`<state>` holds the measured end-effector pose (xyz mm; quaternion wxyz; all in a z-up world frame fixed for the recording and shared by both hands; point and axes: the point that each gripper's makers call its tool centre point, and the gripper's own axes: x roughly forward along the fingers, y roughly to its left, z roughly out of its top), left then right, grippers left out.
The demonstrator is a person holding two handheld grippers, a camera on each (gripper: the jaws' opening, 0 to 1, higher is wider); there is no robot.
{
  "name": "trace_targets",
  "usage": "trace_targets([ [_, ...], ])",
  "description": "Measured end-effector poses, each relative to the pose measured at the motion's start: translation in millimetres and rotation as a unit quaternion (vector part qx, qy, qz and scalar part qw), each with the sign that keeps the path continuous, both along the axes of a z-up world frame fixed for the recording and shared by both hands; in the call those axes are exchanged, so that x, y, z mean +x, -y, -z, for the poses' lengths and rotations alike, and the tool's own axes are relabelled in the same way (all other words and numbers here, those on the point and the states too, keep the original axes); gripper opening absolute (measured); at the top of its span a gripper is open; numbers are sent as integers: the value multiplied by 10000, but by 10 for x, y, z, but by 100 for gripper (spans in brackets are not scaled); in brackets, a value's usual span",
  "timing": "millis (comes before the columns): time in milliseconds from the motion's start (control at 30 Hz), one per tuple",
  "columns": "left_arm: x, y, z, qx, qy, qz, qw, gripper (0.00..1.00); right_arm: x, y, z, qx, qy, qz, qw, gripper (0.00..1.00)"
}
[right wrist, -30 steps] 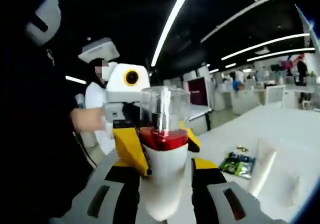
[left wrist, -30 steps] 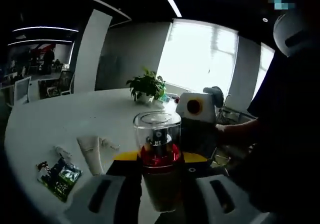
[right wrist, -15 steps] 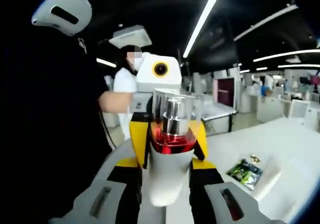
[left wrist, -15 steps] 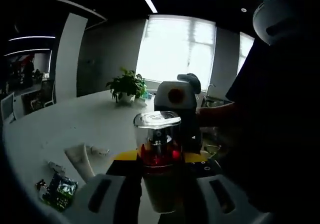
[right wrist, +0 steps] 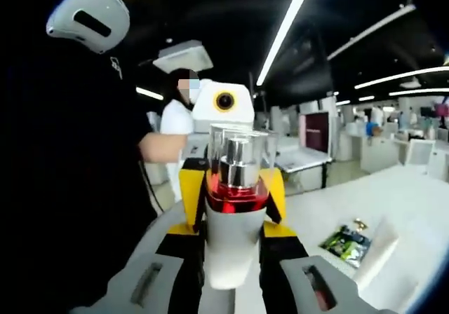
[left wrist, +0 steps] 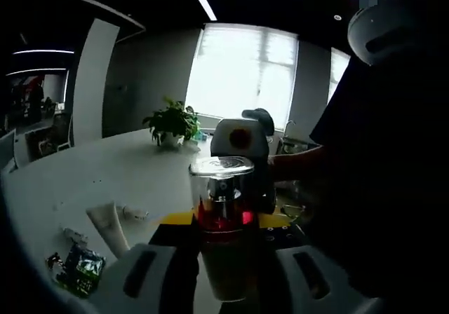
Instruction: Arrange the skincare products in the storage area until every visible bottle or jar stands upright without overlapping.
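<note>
Both pairs of jaws press on one bottle [left wrist: 223,223], each from its own side. In the left gripper view the left gripper [left wrist: 224,275] has its pale jaws tight against the bottle's off-white body, and the right gripper [left wrist: 242,163] faces it from beyond the bottle, yellow jaw parts showing on either side of the red band. In the right gripper view the same holds in mirror: the right gripper [right wrist: 231,279] clamps the bottle [right wrist: 233,216] low on its white body, and the left gripper [right wrist: 223,146] stands behind the bottle with yellow jaws flanking it.

The bottle stands upright between them, raised above the bench [left wrist: 105,174], with a clear cap over a metal pump and a red collar beneath (the cap's rim looks square).

Left of the bottle in the left gripper view, a white tube [left wrist: 109,219] lies flat on the bench, and a green sachet [left wrist: 77,268] lies nearer than the tube. A potted plant [left wrist: 170,123] sits beyond the bottle, by the window. In the right gripper view the sachet [right wrist: 347,242] and tube [right wrist: 379,251] lie right of the bottle.
</note>
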<state>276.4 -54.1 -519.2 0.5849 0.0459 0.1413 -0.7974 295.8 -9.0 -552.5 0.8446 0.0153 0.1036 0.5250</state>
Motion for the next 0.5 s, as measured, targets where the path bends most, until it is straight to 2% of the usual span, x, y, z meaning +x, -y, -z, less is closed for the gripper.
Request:
trace_targets([
  [133, -18, 14, -16, -25, 11, 69, 10000, 25, 4, 24, -20, 102, 24, 52, 9999, 20],
  [267, -8, 47, 30, 38, 12, 35, 10000, 26, 26, 60, 11, -48, 109, 137, 9998, 19],
  [300, 1, 55, 54, 52, -33, -12, 10000, 26, 27, 68, 20, -80, 105, 145, 9998, 19],
  [367, 17, 74, 32, -71, -335, -153, 9993, 26, 41, 84, 56, -241, 211, 155, 9994, 19],
  [500, 46, 60, -23, -282, -375, -222, 9987, 27, 33, 91, 76, -233, 207, 181, 9994, 19],
])
